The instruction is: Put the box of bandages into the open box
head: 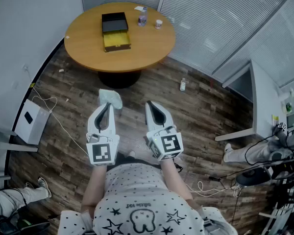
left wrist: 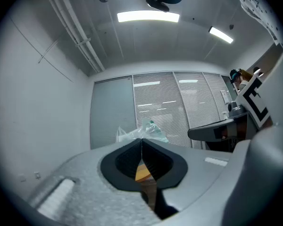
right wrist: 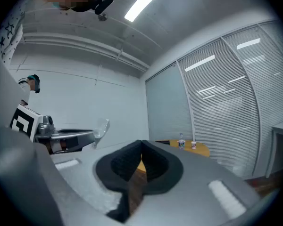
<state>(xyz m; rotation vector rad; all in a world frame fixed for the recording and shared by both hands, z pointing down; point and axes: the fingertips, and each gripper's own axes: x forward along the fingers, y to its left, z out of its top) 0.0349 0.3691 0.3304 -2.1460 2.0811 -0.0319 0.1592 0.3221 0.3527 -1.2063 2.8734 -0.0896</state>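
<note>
On the round wooden table [head: 152, 45] far ahead stand a black open box [head: 113, 21] and, against its near side, a yellow box [head: 116, 40]; I cannot tell which holds the bandages. Both grippers hang level over the wood floor, close to the person's body and well short of the table. My left gripper [head: 106, 105] [left wrist: 141, 142] is shut on a crumpled clear plastic bag [head: 111, 97] [left wrist: 144, 131] that sticks out past its tips. My right gripper [head: 152, 105] [right wrist: 141, 145] is shut, with nothing between its pads.
A small bottle [head: 142, 18] [right wrist: 180, 141] and a white cup [head: 158, 24] [right wrist: 193, 145] stand on the table behind the boxes. On the floor are a white device [head: 29, 121] with cables at the left and a little bottle [head: 183, 85]. A desk [head: 264, 106] and a seated person's legs [head: 245, 153] are at the right.
</note>
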